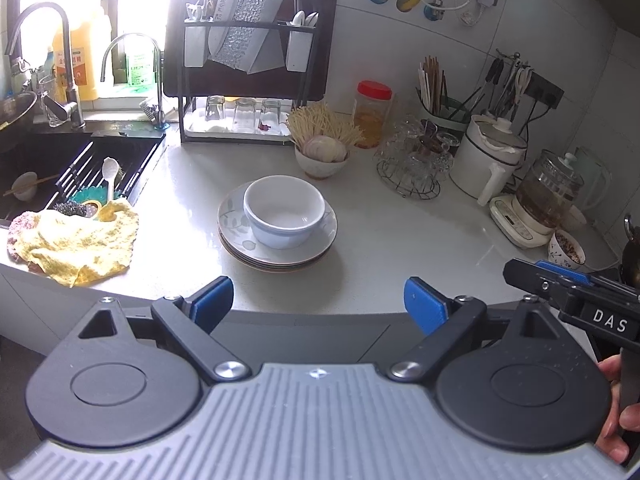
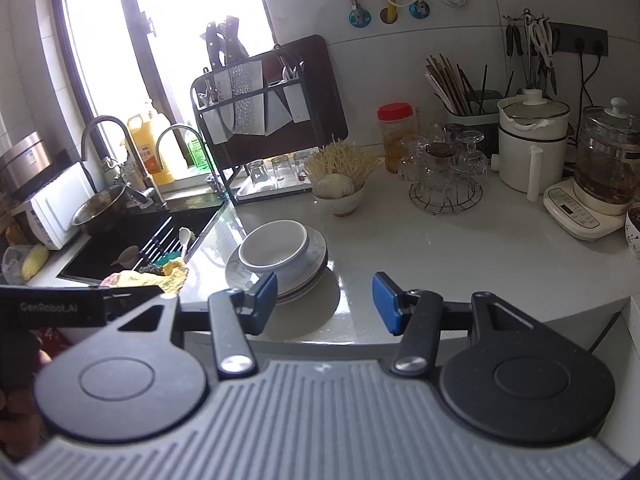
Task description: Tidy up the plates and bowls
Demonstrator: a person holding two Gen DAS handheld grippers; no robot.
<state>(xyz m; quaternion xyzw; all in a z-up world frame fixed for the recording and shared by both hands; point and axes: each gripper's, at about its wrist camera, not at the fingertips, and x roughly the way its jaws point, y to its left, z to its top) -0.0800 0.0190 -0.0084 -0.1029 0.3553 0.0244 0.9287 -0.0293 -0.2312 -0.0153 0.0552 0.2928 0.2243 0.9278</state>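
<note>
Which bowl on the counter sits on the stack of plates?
The empty white bowl sits on the plate stack; the smaller bowl behind it holds food and stands directly on the counter.

Ahead-left of the hand-held gripper, a yellow cloth drapes the sink edge; far ahead a rack; a red-lidded jar and kettle ahead-right

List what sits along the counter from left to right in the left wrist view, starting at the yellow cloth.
yellow cloth → stack of plates with the white bowl on top → wire glass holder → white pot → glass kettle → small patterned bowl
</note>
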